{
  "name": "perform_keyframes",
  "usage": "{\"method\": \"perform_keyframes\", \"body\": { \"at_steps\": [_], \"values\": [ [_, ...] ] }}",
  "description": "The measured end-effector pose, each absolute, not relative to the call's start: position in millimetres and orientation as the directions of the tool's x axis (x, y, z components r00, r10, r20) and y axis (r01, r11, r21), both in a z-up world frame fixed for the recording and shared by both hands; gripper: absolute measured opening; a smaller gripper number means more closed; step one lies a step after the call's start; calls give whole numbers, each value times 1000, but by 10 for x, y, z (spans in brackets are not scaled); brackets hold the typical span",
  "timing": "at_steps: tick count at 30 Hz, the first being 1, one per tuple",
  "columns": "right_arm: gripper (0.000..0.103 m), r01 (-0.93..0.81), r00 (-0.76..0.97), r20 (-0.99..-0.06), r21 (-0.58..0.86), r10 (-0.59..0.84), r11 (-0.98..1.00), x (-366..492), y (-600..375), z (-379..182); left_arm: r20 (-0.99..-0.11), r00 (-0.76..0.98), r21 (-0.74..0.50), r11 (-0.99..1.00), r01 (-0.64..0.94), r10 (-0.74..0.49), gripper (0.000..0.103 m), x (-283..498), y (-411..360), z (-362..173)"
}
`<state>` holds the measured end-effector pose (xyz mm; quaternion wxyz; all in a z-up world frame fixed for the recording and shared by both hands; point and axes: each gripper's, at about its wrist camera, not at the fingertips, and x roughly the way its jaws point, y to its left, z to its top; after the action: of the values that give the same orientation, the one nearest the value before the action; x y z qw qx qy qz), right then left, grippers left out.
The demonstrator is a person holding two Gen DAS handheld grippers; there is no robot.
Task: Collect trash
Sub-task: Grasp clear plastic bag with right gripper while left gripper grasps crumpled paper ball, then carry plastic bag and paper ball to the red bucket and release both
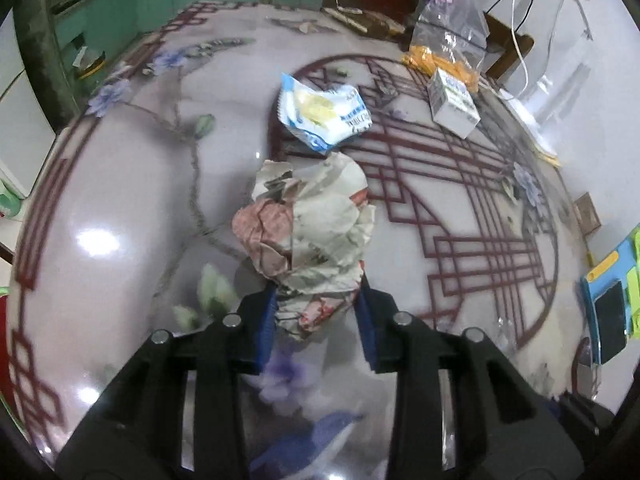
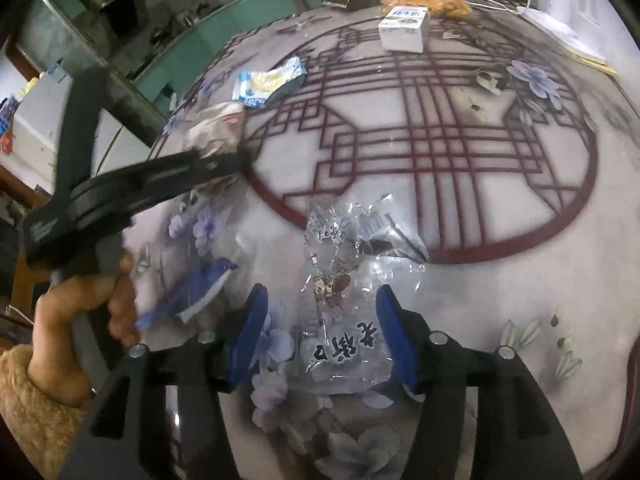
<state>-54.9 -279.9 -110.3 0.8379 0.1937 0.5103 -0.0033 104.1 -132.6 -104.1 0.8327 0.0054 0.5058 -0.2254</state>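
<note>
**Operator:** Report task status.

**Inspector:** Collection was at an early stage. The left gripper [image 1: 316,300] had its blue pads pressed against the lower end of a crumpled ball of printed cream-and-pink paper [image 1: 308,232], pinching it just above the glossy round tabletop with its red lattice and flower pattern [image 1: 120,208]. No bin or bag for the trash was visible in either view, so nothing could be judged as disposed of.

**Operator:** And the right tool?

**Inspector:** The right gripper [image 2: 318,328] stood spread, its pads either side of a clear crinkled plastic wrapper with black lettering [image 2: 348,288] lying flat on the table. The pads did not appear to press it.

**Operator:** Item count?

**Inspector:** Candidate trash, three pieces: one paper ball, one clear wrapper, one blue-and-white snack packet with yellow print [image 1: 320,116], the last lying untouched just beyond the paper ball. Also present: one small white carton [image 1: 452,104] and one transparent bag holding orange contents [image 1: 444,36], both near the far edge. Whether those two counted as trash could not be determined.

**Operator:** Remaining work?

**Inspector:** Probably all three pieces were still to be deposited.
</note>
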Motion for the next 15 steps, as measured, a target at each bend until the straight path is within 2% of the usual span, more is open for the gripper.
{"method": "perform_keyframes", "body": {
  "at_steps": [4,9,10,12,13,15],
  "values": [
    [55,200,486,-859,288,161,936,-494,-2748,-1116,-828,425,-195,898,394,-367,33,796,-1019,-762],
    [54,204,478,-875,202,82,958,-391,-2691,-1230,-762,516,-216,904,367,-392,34,401,-548,-389],
    [44,197,475,-878,164,53,967,-372,-2659,-1250,-745,551,-198,913,357,-377,34,321,-471,-336],
    [37,173,473,-881,99,6,980,-337,-2598,-1292,-707,625,-148,934,325,-330,34,209,-331,-271],
    [29,163,480,-877,80,-8,983,-335,-2572,-1292,-687,658,-134,944,303,-308,34,169,-260,-258],
    [20,143,489,-872,41,-35,989,-337,-2510,-1278,-675,686,-111,956,270,-272,34,155,-190,-275]
  ]
}}
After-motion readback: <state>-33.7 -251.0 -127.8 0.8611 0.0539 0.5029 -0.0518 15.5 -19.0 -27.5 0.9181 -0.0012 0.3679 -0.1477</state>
